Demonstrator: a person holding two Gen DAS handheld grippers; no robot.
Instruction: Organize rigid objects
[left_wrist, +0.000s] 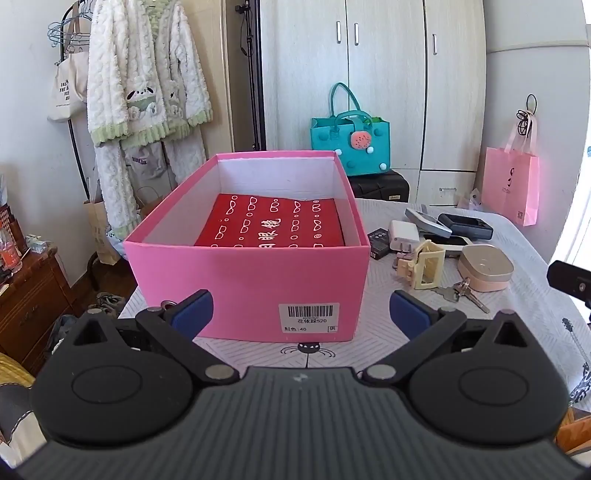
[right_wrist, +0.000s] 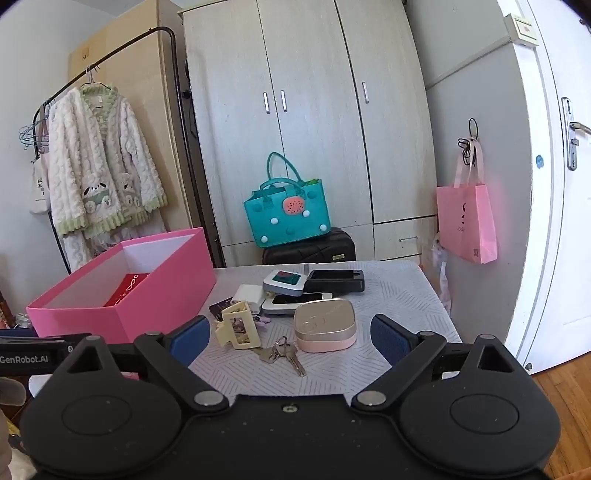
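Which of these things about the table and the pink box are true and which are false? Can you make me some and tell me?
1. The pink box has a red box inside it. True.
2. The left gripper is squeezing the keys. False: it is open and holds nothing; the keys lie on the table.
3. The cream hair clip lies on the table, outside the pink box. True.
4. The right gripper is shut. False: its jaws stand wide open.
5. The teal bag sits inside the pink box. False: it sits on a black suitcase behind the table.
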